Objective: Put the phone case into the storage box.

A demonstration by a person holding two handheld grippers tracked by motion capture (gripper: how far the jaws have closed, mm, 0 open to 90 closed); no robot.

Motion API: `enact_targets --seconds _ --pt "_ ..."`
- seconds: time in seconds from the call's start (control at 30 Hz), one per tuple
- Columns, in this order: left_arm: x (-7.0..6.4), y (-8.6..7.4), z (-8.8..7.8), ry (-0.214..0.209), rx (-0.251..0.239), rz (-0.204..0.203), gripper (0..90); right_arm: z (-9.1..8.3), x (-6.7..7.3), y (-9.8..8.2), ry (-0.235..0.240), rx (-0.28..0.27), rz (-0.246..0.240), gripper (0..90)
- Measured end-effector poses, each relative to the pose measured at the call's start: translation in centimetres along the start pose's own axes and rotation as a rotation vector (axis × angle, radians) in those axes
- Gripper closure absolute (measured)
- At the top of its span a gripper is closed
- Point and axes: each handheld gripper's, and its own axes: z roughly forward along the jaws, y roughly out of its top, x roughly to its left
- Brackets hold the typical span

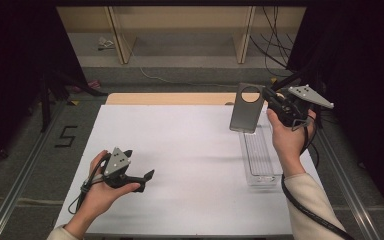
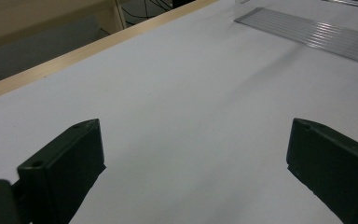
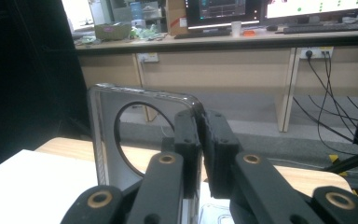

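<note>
The right tool (image 1: 274,101) is clamped on a grey plate with a round hole (image 1: 246,107), holding it upright above the clear tray (image 1: 260,155). The left tool (image 1: 147,176) waits with jaws apart over the white worktop (image 1: 180,150). Next, I think, the plate must be lowered gently into the tray.

Grey panel (image 1: 246,112) in black tongs (image 1: 271,95) — clear ribbed tray (image 1: 260,157) — white table (image 1: 180,165), pale wood edge.

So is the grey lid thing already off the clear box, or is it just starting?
Done: the grey lid with the round hole is off the clear box and in the air. In hand: the right gripper pinches its edge, holding it upright. Left: setting it down; the left gripper waits open over the white table.
</note>
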Motion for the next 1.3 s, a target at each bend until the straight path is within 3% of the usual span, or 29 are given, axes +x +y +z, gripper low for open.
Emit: enact_targets --seconds 1.3 --pt "0.1 0.0 0.0 0.001 -0.002 -0.002 3.4 -0.5 -1.3 0.4 -0.049 -0.015 -0.013 84.8"
